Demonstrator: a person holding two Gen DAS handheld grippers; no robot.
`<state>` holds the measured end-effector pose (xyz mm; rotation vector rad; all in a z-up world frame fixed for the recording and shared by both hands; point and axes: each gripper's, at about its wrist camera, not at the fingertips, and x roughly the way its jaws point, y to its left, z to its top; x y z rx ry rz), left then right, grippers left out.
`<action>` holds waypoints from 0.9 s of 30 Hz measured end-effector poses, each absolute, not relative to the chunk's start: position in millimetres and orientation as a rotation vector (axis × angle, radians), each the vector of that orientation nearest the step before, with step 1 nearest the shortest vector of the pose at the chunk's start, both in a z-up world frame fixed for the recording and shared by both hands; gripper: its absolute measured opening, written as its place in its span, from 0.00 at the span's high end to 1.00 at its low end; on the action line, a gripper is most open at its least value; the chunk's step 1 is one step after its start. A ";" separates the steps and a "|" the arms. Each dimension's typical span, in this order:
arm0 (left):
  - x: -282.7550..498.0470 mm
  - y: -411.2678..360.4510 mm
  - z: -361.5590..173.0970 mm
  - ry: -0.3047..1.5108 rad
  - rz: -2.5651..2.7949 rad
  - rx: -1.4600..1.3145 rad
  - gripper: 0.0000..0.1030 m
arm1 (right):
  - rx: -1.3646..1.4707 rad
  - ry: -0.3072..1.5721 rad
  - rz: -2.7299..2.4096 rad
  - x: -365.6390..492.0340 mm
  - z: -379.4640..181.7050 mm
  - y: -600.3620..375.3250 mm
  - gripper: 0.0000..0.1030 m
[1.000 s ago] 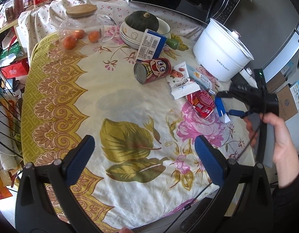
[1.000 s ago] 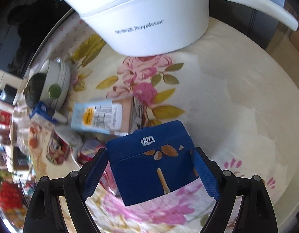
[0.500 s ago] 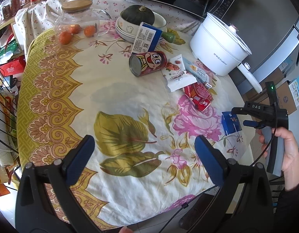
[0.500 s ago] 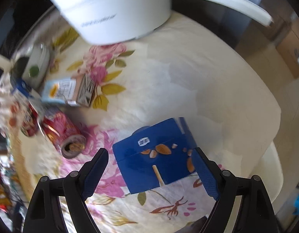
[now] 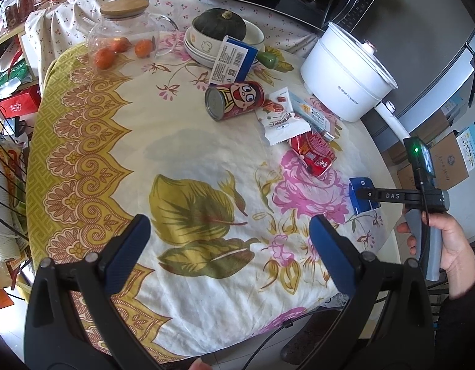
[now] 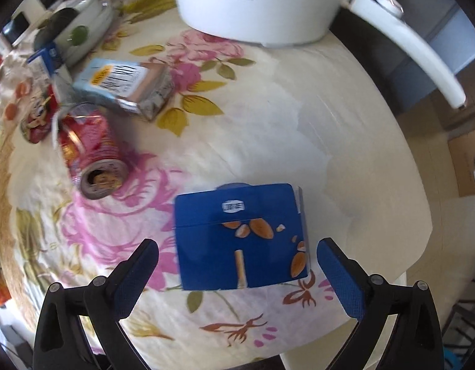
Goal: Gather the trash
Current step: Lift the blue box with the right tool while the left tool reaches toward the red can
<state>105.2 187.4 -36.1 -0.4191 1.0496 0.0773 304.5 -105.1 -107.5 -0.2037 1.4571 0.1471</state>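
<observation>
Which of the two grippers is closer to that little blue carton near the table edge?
Right. The right gripper straddles the blue carton, jaws open on either side. The left gripper hangs open over the tablecloth's leaf print, well away.

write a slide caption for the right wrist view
Open right gripper flanks, without touching, a blue almond-print snack box near the floral tablecloth's edge; crushed red can behind.

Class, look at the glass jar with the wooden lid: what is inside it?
Through the glass jar, three small orange fruits lie at its bottom. The wooden lid covers the jar's mouth; anything behind the fruits stays hidden.
</observation>
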 end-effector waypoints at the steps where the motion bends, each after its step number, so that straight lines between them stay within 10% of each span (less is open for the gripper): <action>1: 105.7 186.9 -36.5 1.052 0.077 -0.417 0.01 | -0.197 1.464 0.138 306.3 -112.2 -108.1 0.00; 13: 123.9 158.4 -48.1 1.098 0.074 -0.372 0.01 | -0.114 1.413 0.206 293.5 -116.0 -132.7 0.08; 16: 133.6 143.9 -56.5 1.128 0.053 -0.383 0.01 | -0.083 1.410 0.225 279.1 -109.9 -148.0 0.44; 20: 151.9 119.6 -65.9 1.151 0.015 -0.415 0.01 | 0.023 1.375 0.230 263.8 -106.2 -179.1 0.43; 22: 162.5 107.6 -68.4 1.163 0.003 -0.436 0.01 | 0.069 1.398 0.255 265.0 -107.1 -188.8 0.19; 27: 178.0 97.8 -58.6 1.135 0.011 -0.469 0.01 | 0.034 1.344 0.281 271.3 -90.7 -182.1 0.00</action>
